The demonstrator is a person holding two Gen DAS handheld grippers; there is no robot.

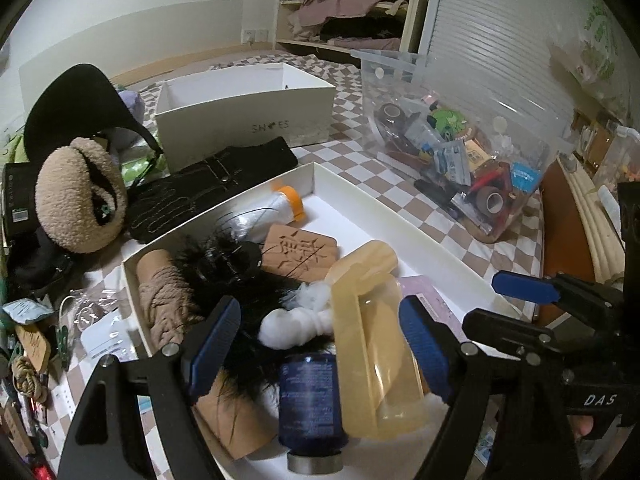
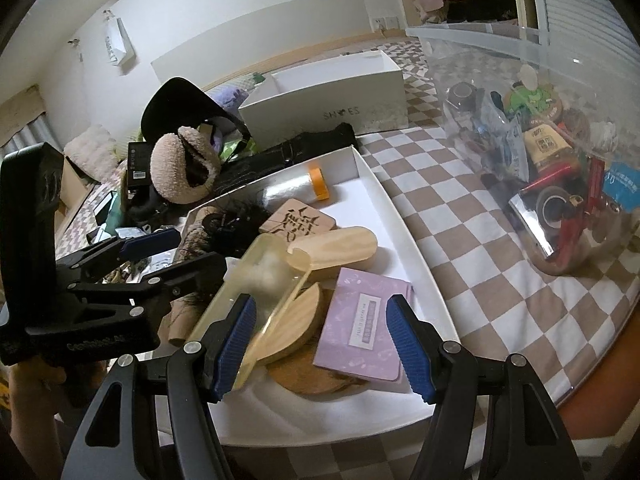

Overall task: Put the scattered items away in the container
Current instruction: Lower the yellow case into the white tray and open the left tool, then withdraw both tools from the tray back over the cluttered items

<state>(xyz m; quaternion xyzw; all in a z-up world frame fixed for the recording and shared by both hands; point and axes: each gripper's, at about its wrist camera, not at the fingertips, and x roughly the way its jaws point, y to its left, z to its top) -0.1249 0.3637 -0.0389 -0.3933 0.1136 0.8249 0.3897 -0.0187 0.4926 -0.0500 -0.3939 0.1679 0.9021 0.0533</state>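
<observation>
Both hand-held grippers hover open over the translucent case (image 1: 372,336), lying lengthwise away.

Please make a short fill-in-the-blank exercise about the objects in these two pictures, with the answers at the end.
1. The white shoe box carries the printed word ____.
2. The roll at the far end of the shallow white tray has an ____ cap.
3. The cloth under the tray has a ____ pattern.
4. The booklet in the tray is ____ in colour.

Answers: SHOES; orange; checked; purple
</observation>
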